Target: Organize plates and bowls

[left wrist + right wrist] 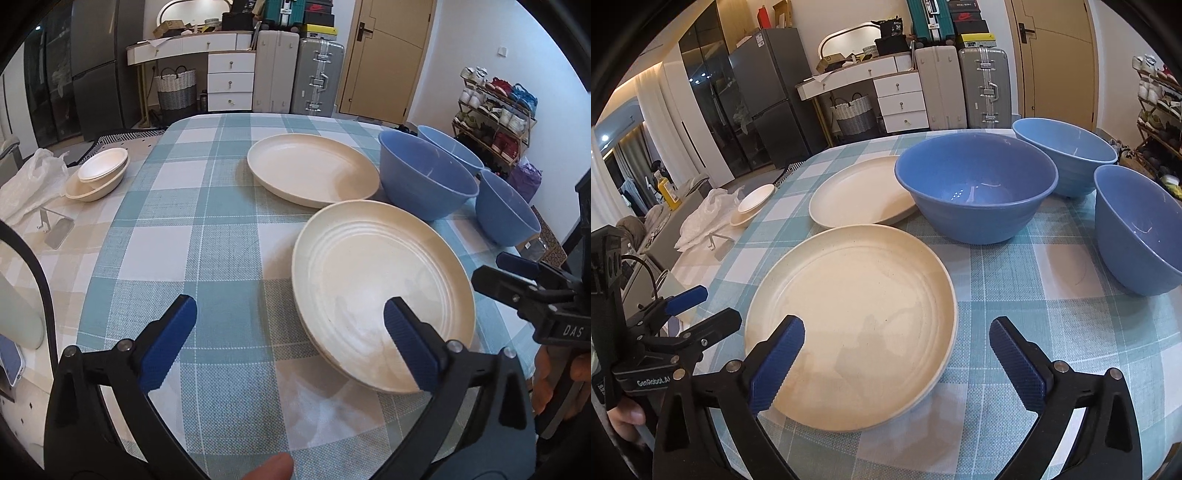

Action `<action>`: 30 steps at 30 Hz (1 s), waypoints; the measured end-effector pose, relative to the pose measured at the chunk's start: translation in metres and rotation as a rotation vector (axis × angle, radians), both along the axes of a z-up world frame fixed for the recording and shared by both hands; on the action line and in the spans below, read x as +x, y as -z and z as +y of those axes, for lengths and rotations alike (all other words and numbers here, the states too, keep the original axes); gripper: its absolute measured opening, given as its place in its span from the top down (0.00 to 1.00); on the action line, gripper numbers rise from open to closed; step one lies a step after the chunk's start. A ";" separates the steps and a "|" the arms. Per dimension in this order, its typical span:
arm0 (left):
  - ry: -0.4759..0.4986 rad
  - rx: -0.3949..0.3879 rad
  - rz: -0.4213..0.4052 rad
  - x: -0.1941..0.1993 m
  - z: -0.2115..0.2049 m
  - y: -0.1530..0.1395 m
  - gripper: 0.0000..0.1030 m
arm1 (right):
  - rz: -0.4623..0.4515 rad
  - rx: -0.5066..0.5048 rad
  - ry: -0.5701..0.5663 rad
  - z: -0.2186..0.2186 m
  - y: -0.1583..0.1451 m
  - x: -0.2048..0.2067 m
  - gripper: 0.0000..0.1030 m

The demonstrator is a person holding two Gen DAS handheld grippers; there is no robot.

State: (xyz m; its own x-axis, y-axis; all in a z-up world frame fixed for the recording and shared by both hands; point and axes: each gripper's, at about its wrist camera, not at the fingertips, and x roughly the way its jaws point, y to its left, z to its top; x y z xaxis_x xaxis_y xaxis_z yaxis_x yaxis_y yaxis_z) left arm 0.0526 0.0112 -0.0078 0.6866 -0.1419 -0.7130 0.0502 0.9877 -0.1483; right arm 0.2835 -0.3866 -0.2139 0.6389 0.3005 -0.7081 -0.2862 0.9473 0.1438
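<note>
On the checked tablecloth a ridged cream plate [380,280] [857,302] lies nearest, with a second rim showing under it. Behind it sits a smooth cream plate [314,168] [860,192]. Three blue bowls stand to the right: a big one [424,177] [975,184], one behind it [450,147] [1067,151], and one at the table's right edge [506,210] [1137,225]. My left gripper [290,314] [701,306] is open and holds nothing, its right finger over the near plate's rim. My right gripper [897,332] [517,273] is open and holds nothing, its left finger over that plate's near edge.
A stack of small white dishes [99,173] [753,203] sits at the table's far left beside a white plastic bag [33,184] and a clear stand [55,229]. A phone [11,362] lies at the left edge. Suitcases, drawers and a shoe rack [495,114] stand beyond.
</note>
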 end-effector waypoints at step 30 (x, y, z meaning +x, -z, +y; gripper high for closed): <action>-0.117 -0.002 0.055 0.082 0.025 -0.017 0.02 | -0.012 -0.002 -0.046 0.007 -0.033 0.053 0.01</action>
State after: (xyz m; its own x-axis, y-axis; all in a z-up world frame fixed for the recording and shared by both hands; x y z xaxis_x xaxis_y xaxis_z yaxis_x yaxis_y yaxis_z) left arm 0.1344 0.0365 0.0093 0.6582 -0.0639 -0.7501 -0.0741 0.9860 -0.1491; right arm 0.3366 -0.3798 -0.1804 0.6327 0.3285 -0.7013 -0.3308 0.9335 0.1388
